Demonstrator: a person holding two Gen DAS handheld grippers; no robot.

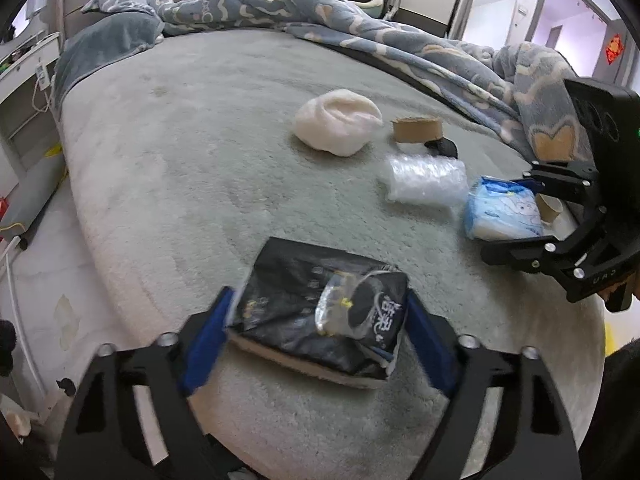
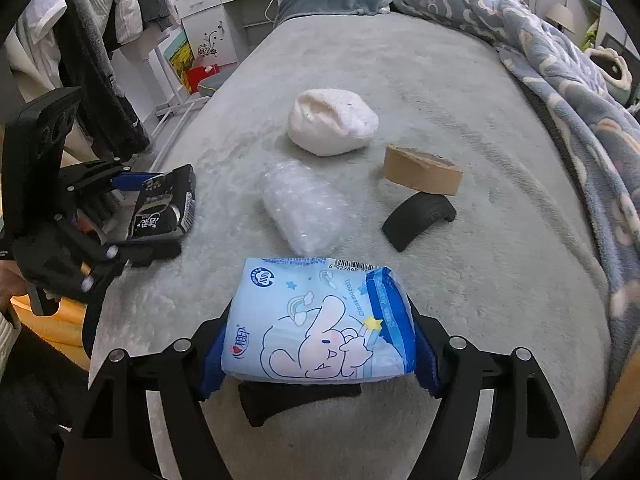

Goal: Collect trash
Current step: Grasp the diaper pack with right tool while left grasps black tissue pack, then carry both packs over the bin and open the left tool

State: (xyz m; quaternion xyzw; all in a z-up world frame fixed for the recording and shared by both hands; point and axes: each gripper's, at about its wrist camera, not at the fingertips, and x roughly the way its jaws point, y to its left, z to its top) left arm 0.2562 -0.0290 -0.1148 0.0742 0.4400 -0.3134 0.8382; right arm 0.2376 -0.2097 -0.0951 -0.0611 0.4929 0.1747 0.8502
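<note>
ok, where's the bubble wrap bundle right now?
Mid-bed: the bubble wrap bundle lies between the white wad and the blue tissue pack, left of the black curved piece.

Left tool (image 1: 320,332) blue pads smeared by motion blur; contact with black packet (image 1: 316,312) not readable. Packet's underside hidden. Second cardboard roll (image 1: 549,208) mostly hidden behind blue tissue pack (image 1: 500,212). Black curved piece (image 1: 442,146) half hidden behind bubble wrap (image 1: 424,180). Dark object (image 2: 296,398) under tissue pack unidentifiable. Right tool (image 2: 320,344) arms cut by frame's lower edge.
</note>
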